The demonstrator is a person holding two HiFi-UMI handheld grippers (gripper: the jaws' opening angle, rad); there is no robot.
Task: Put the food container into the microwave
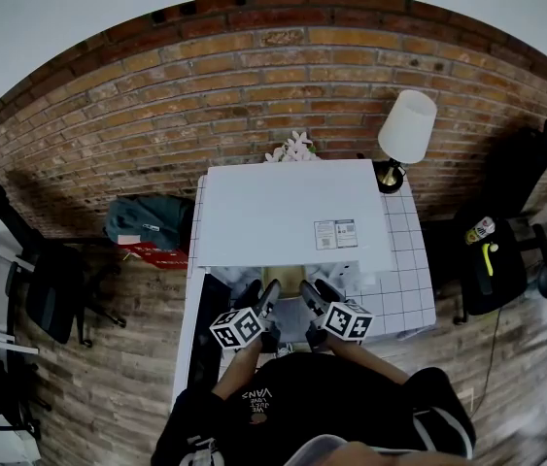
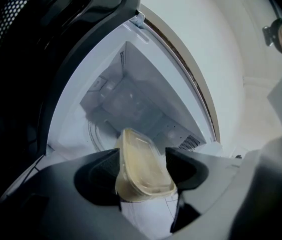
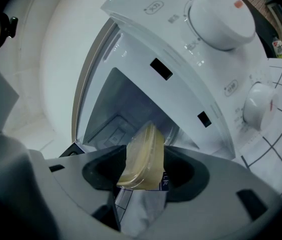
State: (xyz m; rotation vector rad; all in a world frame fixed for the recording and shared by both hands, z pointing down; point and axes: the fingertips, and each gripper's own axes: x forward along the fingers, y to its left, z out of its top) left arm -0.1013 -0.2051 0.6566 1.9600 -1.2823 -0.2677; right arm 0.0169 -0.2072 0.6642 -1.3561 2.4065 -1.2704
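A clear food container (image 2: 142, 170) with beige contents sits on edge between the jaws of both grippers, just in front of the open cavity (image 2: 125, 104) of the white microwave (image 1: 292, 212). My left gripper (image 2: 143, 168) stands open: its left jaw lies along the container, and a gap shows beside the right jaw. The container (image 3: 143, 156) is pinched from the other end by my right gripper (image 3: 143, 170), whose jaws are shut on it. In the head view the left gripper (image 1: 261, 306) and the right gripper (image 1: 320, 306) sit side by side at the microwave's front.
The dark microwave door (image 2: 10, 59) hangs open at the left. Two knobs (image 3: 221, 14) sit on the control panel at the right. The microwave stands on a white tiled table (image 1: 411, 294) with a lamp (image 1: 407, 129). A brick wall (image 1: 156, 105) is behind; chairs stand on both sides.
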